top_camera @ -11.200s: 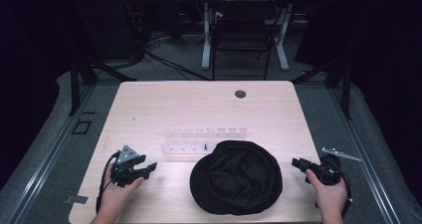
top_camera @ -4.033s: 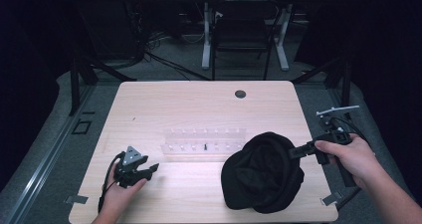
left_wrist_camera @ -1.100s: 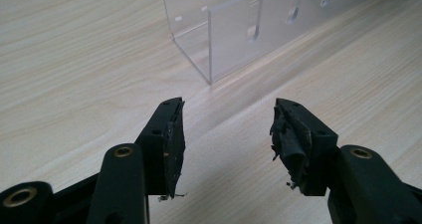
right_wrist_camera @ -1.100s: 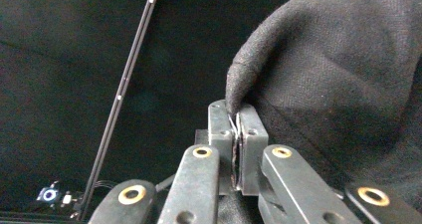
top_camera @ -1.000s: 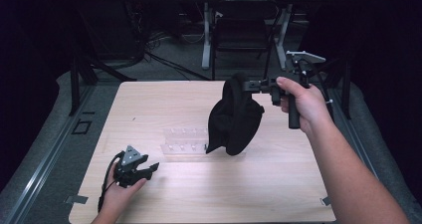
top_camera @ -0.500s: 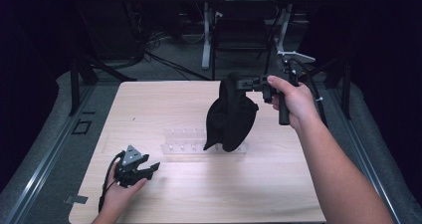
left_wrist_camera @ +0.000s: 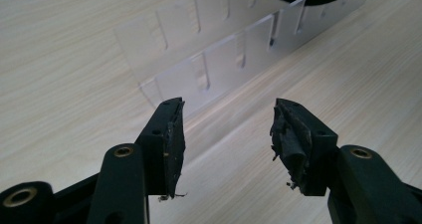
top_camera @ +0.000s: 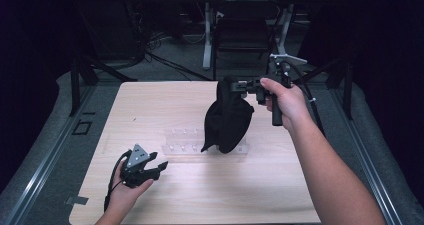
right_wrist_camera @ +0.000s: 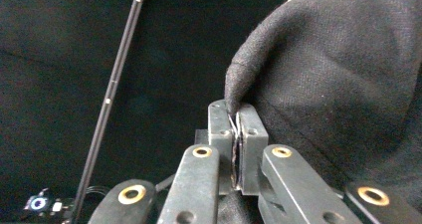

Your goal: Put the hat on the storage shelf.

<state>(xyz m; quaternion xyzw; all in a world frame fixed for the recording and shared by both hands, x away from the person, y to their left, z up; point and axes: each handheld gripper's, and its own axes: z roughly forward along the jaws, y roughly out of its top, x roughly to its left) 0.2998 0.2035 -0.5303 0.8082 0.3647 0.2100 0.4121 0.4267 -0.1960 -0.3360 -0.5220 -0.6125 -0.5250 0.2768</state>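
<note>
Pale wooden surface (top_camera: 210,195), lit from above. Black hat (top_camera: 227,120) hanging limp above the surface's middle, pinched by its edge in the closed right gripper (top_camera: 235,85), lower end just over a clear plastic rack (top_camera: 182,141). Rack beside the hat, toward the near left. Left gripper (top_camera: 156,169) resting near-left of the hat on the surface, jaws apart, holding nothing.
</note>
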